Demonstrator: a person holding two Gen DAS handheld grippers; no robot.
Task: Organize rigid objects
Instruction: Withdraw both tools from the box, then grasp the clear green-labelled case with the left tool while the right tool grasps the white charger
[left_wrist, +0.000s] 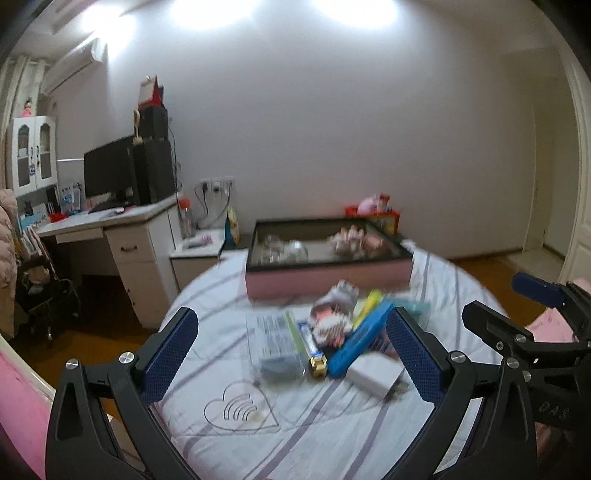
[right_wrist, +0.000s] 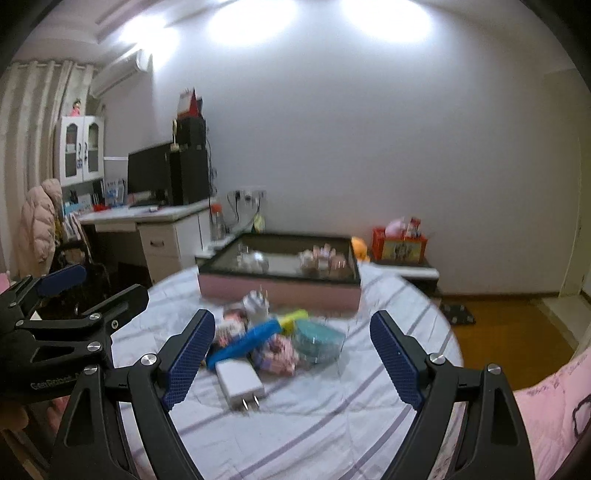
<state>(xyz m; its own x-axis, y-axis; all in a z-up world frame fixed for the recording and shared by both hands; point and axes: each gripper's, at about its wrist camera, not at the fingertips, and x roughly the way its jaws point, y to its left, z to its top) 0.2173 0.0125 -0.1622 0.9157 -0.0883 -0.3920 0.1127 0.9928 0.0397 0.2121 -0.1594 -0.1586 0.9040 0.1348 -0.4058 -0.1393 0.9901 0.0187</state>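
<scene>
A pile of small objects lies on a striped cloth: a white charger (left_wrist: 375, 374) (right_wrist: 239, 382), a blue bar (left_wrist: 358, 345) (right_wrist: 245, 341), a yellow piece (left_wrist: 365, 308) (right_wrist: 293, 318), a teal container (right_wrist: 317, 339), a clear packet (left_wrist: 275, 345) and a small gold-ended box (left_wrist: 312, 349). A pink box with a dark rim (left_wrist: 328, 282) (right_wrist: 280, 290) stands behind the pile and holds several items. My left gripper (left_wrist: 291, 352) is open and empty above the pile. My right gripper (right_wrist: 291, 362) is open and empty over the charger. Each gripper shows at the edge of the other's view.
A white desk (left_wrist: 122, 218) with a monitor and dark speakers stands at the left. A low white cabinet (left_wrist: 195, 254) sits next to it. A red box (right_wrist: 400, 245) stands by the wall. Wooden floor (right_wrist: 509, 339) lies right of the round table.
</scene>
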